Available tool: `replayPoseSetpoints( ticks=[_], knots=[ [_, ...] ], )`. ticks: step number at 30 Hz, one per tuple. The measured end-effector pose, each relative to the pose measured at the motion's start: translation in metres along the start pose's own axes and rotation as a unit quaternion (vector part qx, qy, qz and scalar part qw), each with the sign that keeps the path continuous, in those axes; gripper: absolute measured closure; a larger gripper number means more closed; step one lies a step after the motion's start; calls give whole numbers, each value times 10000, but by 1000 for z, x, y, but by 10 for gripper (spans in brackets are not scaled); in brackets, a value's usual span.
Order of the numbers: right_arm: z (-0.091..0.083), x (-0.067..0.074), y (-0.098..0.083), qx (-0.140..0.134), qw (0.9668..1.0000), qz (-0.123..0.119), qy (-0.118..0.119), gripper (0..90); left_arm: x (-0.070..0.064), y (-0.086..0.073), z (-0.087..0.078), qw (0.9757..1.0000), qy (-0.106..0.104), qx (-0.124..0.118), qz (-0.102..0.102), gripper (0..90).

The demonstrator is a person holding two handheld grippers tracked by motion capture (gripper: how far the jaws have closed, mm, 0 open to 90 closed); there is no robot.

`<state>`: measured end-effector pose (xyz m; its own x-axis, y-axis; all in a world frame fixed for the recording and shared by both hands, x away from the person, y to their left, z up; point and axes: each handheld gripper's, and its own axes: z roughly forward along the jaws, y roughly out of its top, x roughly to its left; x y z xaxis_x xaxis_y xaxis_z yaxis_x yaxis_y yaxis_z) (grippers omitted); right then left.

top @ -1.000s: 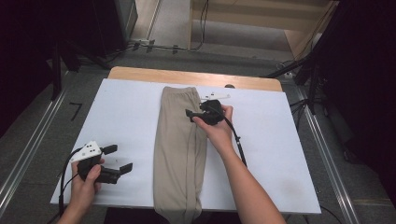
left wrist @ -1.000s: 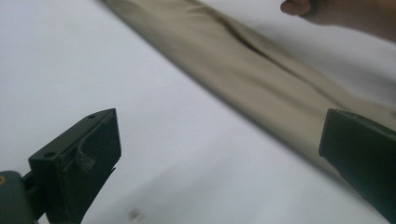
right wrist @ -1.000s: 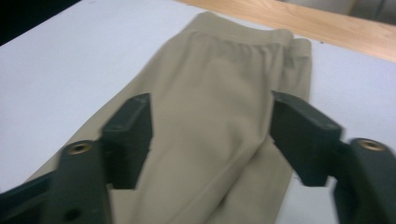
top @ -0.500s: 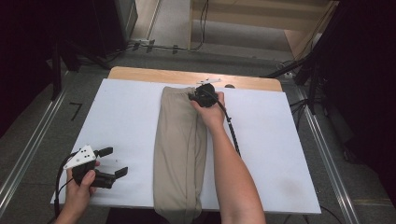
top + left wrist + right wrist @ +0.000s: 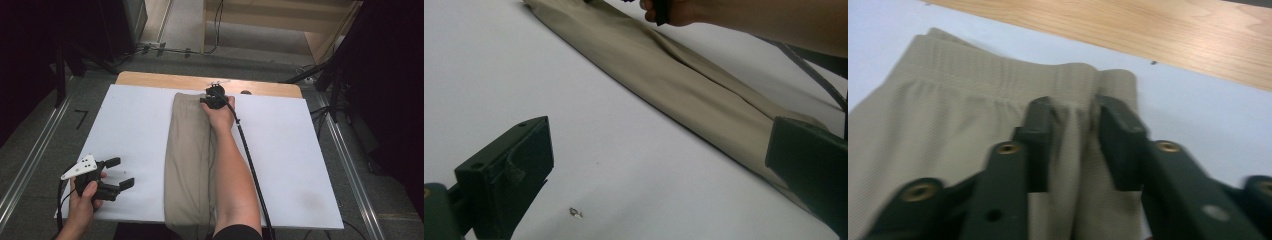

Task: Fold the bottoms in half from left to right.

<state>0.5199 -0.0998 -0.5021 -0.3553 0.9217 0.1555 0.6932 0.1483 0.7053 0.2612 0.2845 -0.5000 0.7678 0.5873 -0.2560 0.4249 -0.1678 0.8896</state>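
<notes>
My right hand-held gripper has just been closing, pinching a fold at the waistband of the khaki trousers; my left hand-held gripper hovers open, well apart.

High view: fixed camera above person's side, looks forward and down, takes in whole tabletop plus floor beyond.

Left gripper view: rides on left gripper, low over white surface, faces across it toward folded trousers and right hand farther off.

Right gripper view: rides on right gripper, very close, looks along own fingers onto trousers' waistband, wooden far edge behind.

Shared: trousers in all three views; right hand in high and left gripper views.
</notes>
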Motion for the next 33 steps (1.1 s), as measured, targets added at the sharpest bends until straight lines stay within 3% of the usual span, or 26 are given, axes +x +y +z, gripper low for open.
replayPoseSetpoints(
  ticks=[2,6,9,13,15,16,19,22,25,28,31,33],
  knots=[
    [-3,1,1,36,9999,-154,29,845,0,0,0,10000,-29,-9,-2,0],
    [-13,-5,7,-229,9996,-72,112,856,0,0,1,10000,-51,-7,-18,0],
    [-20,-12,11,-366,9993,-2,-85,856,1,0,1,10000,-30,10,-24,0],
    [-15,-20,9,-184,9989,-131,-419,854,1,0,2,10000,-19,41,-4,0],
    [-10,-25,6,-107,9987,-64,-488,833,1,0,2,10000,-15,42,-7,0],
    [-7,-28,5,-73,9989,-4,-470,799,1,0,2,10000,-4,50,-4,0],
    [0,-32,1,31,9992,276,-289,545,1,1,3,10000,35,72,-14,0],
    [-6,-31,-3,0,9992,324,-216,402,0,1,3,9999,52,82,-30,0],
    [-23,-27,-5,-195,9993,220,-218,315,0,0,3,9999,65,99,12,0],
    [-47,-22,-11,-345,9990,-42,-271,234,-2,1,4,9998,116,140,67,0],
    [-76,-19,-22,-566,9984,-67,-43,214,-5,1,4,9995,216,137,169,0],
    [-95,-14,-33,-675,9975,-219,34,201,-7,1,2,9993,286,112,192,0]
  ],
)
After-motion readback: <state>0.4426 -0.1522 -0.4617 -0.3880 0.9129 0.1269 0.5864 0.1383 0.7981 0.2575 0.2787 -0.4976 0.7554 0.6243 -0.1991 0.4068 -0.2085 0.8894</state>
